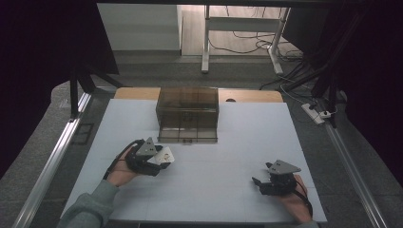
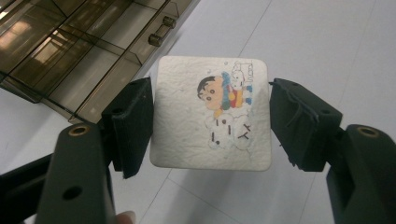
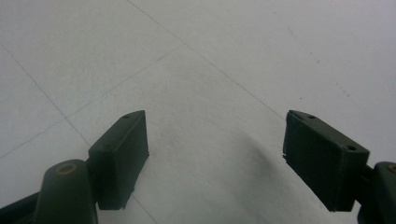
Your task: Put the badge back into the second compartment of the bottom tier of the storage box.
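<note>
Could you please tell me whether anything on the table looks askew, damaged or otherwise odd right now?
Nothing stands out. The left hand-held gripper holds the white cartoon-printed square pad squarely, the brown translucent drawer box sits straight, and the right hand-held gripper is open over the table.

Your high view looks forward and down from above your side of the white surface (image 1: 199, 190), taking in its full spread, the smoky drawer box (image 1: 187, 114) at its far middle and the floor beyond.

Your left gripper view rides close behind its own fingers (image 2: 133, 126), aimed down at the surface; the same drawer box (image 2: 70, 51) fills its upper left corner, so it shares that box and the nearby sheet with the high view.

Your right gripper view sits very near, looking past its fingers (image 3: 121, 154) onto bare surface (image 3: 210, 60), part of the near right area seen from above.
</note>
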